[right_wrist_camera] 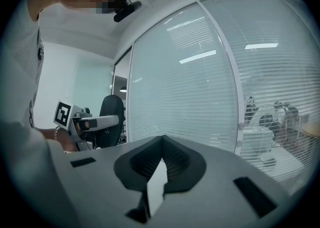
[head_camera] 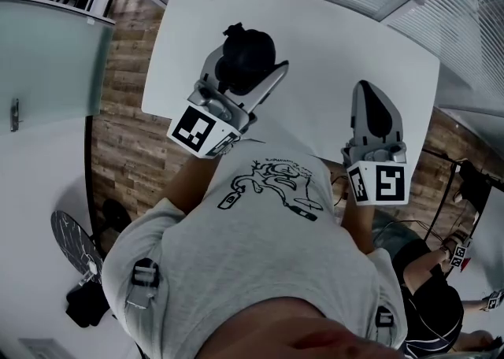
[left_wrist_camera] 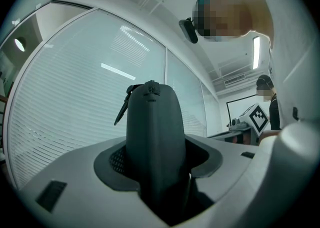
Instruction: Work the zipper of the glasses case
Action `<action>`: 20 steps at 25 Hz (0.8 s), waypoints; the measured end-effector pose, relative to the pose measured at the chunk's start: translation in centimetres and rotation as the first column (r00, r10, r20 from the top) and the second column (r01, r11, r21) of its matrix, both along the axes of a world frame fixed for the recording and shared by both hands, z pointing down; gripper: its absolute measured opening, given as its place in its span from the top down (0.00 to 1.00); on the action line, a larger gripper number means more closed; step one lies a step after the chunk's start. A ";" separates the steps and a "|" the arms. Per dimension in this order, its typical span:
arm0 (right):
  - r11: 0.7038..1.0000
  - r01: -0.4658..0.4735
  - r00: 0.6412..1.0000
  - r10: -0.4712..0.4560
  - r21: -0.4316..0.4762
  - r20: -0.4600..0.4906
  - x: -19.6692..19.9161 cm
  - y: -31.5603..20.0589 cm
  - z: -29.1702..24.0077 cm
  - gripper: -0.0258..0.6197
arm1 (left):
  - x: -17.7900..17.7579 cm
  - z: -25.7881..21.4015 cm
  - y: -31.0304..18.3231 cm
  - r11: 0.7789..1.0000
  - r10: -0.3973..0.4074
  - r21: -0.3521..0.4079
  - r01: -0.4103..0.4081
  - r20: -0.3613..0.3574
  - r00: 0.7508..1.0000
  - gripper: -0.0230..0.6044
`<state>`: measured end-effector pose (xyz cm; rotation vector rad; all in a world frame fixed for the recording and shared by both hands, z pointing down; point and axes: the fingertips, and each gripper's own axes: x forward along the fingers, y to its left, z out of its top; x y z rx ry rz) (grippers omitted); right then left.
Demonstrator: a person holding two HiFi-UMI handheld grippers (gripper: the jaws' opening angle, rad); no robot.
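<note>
Gripping smooth black domed glasses case (left_wrist_camera: 152, 142), left tongs (head_camera: 247, 63); zipper pull (left_wrist_camera: 122, 108) dangling; right tongs (right_wrist_camera: 161, 141) closed.

1. The left gripper (left_wrist_camera: 157, 158) is held out ahead of the chest, angled toward the right one, its jaws clamped on the dark glasses case (left_wrist_camera: 152, 132), which stands up between the pads.
2. The right gripper (right_wrist_camera: 161, 141) is held out level, well apart from the left, its jaws pressed together with nothing between them.
3. In the head view, both forearms reach forward from the torso, the left forearm (head_camera: 187, 183) bare.
</note>
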<state>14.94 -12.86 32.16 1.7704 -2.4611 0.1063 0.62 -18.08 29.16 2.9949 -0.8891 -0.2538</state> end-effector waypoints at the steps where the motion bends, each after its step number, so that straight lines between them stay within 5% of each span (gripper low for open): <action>1: 1.000 -0.002 1.000 0.002 0.000 -0.004 0.1 0.0 0.0 0.95 | 0.1 0.0 -0.1 1.000 0.001 -0.002 -0.001 -0.001 1.000 0.56; 20: 1.000 -0.029 0.999 0.029 -0.007 -0.025 0.8 -0.9 0.3 0.95 | 0.3 -0.1 -0.8 1.000 0.005 -0.001 -0.005 -0.010 1.000 0.56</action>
